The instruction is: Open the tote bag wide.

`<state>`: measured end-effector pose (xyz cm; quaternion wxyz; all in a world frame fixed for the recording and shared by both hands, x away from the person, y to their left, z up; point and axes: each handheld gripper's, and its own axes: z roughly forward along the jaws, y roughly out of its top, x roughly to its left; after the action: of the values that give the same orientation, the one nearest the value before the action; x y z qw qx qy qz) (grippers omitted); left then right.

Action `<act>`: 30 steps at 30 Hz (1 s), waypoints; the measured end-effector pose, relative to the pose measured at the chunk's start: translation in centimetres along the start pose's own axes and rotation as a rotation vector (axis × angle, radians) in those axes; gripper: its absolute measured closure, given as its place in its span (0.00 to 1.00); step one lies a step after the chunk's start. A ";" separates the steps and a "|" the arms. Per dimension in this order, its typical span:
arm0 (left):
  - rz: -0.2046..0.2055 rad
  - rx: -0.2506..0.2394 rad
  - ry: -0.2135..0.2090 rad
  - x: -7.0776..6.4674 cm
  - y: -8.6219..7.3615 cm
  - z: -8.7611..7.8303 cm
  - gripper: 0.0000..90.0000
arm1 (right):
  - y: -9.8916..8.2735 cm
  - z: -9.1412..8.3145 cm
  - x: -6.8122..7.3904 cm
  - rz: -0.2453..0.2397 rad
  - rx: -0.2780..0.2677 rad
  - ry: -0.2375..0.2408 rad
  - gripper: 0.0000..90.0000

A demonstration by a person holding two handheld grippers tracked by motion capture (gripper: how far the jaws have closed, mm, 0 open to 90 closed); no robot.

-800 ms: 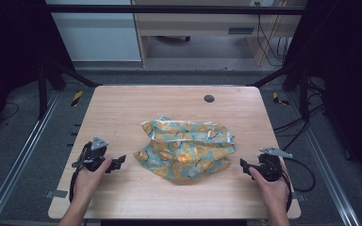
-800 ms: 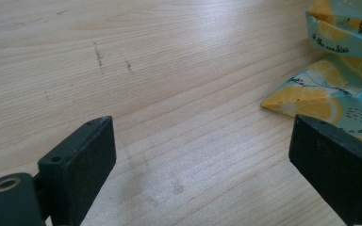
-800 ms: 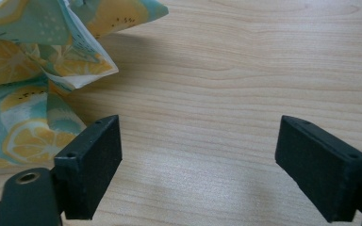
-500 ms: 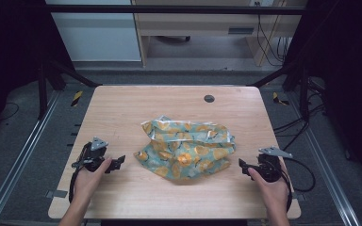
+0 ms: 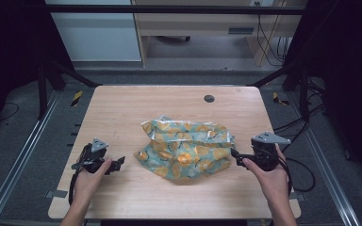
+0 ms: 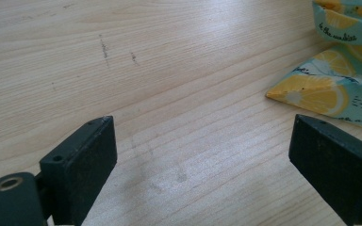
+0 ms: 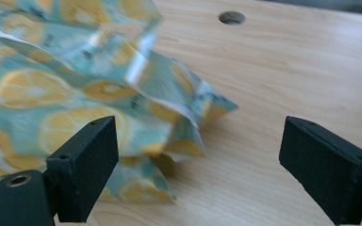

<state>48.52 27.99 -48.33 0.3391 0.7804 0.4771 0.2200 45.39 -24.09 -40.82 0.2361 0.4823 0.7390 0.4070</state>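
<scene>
Approach step, judging by the spread: crumpled teal lemon-print cloth (image 5: 185, 149) is lying mid-table. Right gripper (image 5: 236, 157) is nosing its 3 o'clock edge, jaws wide, empty; left gripper (image 5: 119, 162) is waiting at 9 o'clock, wide, empty. Next: pinch a corner. Right gripper view is showing the round table hole (image 7: 232, 18); left gripper view is showing the cloth's pointed corner.

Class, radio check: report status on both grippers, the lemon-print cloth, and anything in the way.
Left gripper open, short of the cloth. Right gripper open at the cloth's right edge, nothing gripped. Cloth crumpled mid-table. Nothing in the way.
</scene>
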 end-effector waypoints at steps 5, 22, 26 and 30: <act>0.001 -0.002 0.001 -0.1 0.0 0.0 0.09 | 2.0 0.0 1.1 -0.067 0.011 0.036 0.14; -0.004 -0.008 0.007 0.0 0.0 0.0 0.09 | 5.1 3.4 1.0 -0.073 0.057 0.111 0.23; -0.008 -0.009 0.006 0.0 0.0 0.0 0.09 | 5.1 4.4 1.5 -0.073 0.064 0.129 0.19; -0.003 -0.009 0.006 0.0 0.0 -0.1 0.09 | 5.0 5.2 2.0 -0.087 0.074 0.137 0.18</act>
<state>48.49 28.04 -48.26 0.3414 0.7775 0.4785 0.2238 50.99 -19.35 -39.53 0.1844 0.4293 0.7881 0.4009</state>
